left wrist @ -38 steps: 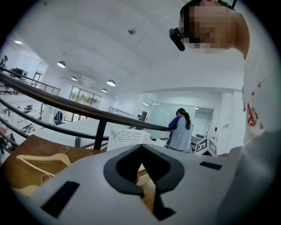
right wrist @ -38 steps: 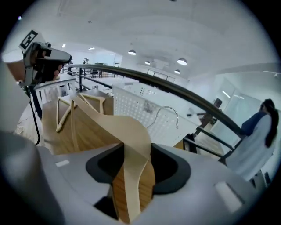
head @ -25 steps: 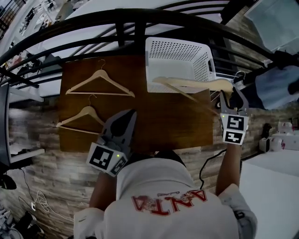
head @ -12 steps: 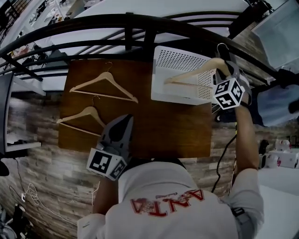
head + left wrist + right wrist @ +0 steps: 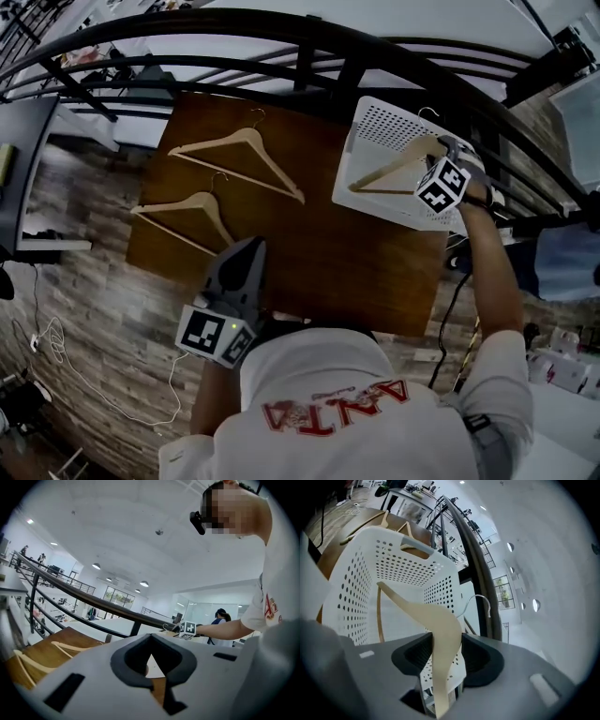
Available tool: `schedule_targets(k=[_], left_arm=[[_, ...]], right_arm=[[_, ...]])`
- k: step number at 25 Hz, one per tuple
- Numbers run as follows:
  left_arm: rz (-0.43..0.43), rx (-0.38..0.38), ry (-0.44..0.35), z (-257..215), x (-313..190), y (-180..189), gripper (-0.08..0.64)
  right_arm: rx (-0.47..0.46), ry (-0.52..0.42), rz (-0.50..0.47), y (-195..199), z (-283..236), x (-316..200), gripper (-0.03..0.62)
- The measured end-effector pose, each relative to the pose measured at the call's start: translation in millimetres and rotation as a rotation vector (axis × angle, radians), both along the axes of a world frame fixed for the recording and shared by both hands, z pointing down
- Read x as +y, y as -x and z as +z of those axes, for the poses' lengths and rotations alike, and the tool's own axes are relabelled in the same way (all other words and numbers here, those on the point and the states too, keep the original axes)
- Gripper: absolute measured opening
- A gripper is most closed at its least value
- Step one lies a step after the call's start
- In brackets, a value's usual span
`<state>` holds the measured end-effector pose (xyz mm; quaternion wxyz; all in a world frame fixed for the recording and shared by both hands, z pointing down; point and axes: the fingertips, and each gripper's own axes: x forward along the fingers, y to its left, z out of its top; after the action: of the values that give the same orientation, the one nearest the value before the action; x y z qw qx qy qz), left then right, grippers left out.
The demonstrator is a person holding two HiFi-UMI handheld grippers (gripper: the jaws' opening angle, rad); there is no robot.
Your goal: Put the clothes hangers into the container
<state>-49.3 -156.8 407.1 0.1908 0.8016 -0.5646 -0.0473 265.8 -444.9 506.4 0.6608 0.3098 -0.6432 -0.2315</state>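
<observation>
Now right claw (image 5: 443,645) grips pale wooden hanger (image 5: 417,609), long axis slanting into perforated white basket (image 5: 351,583); left claw (image 5: 249,251) closed, empty.

brown wooden table (image 5: 309,244) beside curved black railing (image 5: 281,33); stone-pattern floor (image 5: 94,281) below
</observation>
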Motion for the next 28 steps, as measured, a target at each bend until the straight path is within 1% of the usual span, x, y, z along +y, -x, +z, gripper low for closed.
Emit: schedule_targets(k=[4, 7, 9, 11, 12, 13, 17, 20, 26, 28], left_arm=[[-0.036, -0.002, 0.008, 3, 6, 10, 0.009], [-0.033, -0.01, 0.004, 1, 10, 10, 0.009], [-0.026, -0.016, -0.008, -4, 11, 10, 0.009], [-0.023, -0.018, -0.018, -8, 13, 10, 0.009], [-0.022, -0.019, -0.021, -9, 14, 10, 0.009], [-0.02, -0.019, -0.023, -10, 16, 9, 0.009], [-0.005, -0.022, -0.04, -16, 18, 6, 0.009], [0.007, -0.02, -0.053, -21, 17, 6, 0.009], [0.011, -0.03, -0.085, -35, 21, 10, 0.009], [0.003, -0.039, -0.094, -39, 23, 14, 0.009]], right_arm=[[0.033, 0.036, -0.045, 14, 27, 2, 0.192], [0.051, 0.03, -0.079, 19, 35, 7, 0.197], [0.043, 0.034, -0.081, 19, 29, 13, 0.248], [0.014, 0.022, -0.066, 18, 15, 19, 0.259], [-0.015, 0.008, -0.059, 18, 6, 24, 0.259], [-0.059, -0.006, -0.052, 21, -5, 30, 0.259], [-0.304, -0.081, -0.016, 36, -50, 57, 0.255], [-0.465, -0.11, 0.015, 49, -77, 77, 0.253], [-0.82, -0.161, 0.037, 85, -128, 124, 0.167], [-0.939, -0.177, 0.033, 98, -142, 141, 0.119]])
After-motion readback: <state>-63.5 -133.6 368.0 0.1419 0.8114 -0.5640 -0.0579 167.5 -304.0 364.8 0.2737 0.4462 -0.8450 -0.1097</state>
